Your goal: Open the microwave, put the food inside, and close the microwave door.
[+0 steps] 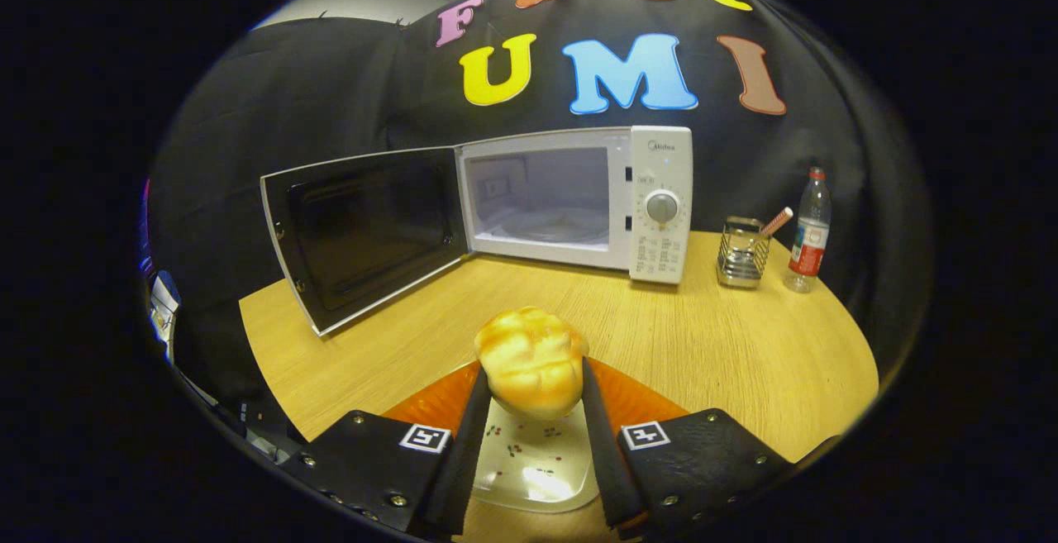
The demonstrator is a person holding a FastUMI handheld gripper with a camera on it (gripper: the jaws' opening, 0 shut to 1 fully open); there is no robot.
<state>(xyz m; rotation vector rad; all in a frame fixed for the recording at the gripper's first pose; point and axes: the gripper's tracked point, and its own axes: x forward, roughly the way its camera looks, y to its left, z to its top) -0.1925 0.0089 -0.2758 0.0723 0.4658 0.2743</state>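
Wooden worktop (702, 336) was pictured with the microwave (570, 200) at its far edge, door (364, 229) swung open. Above a plate (537, 464) at the near edge, a soft, light-looking bun (531, 361) was held by its sides in the closed gripper (533, 411).

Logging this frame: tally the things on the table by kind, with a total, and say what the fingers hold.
Microwave, door open: 1
Bread roll, both fingers pressed on it, lifted above the plate: 1
Plate, orange-rimmed: 1
Wire holder with one stick: 1
Bottle: 1
Total: 5
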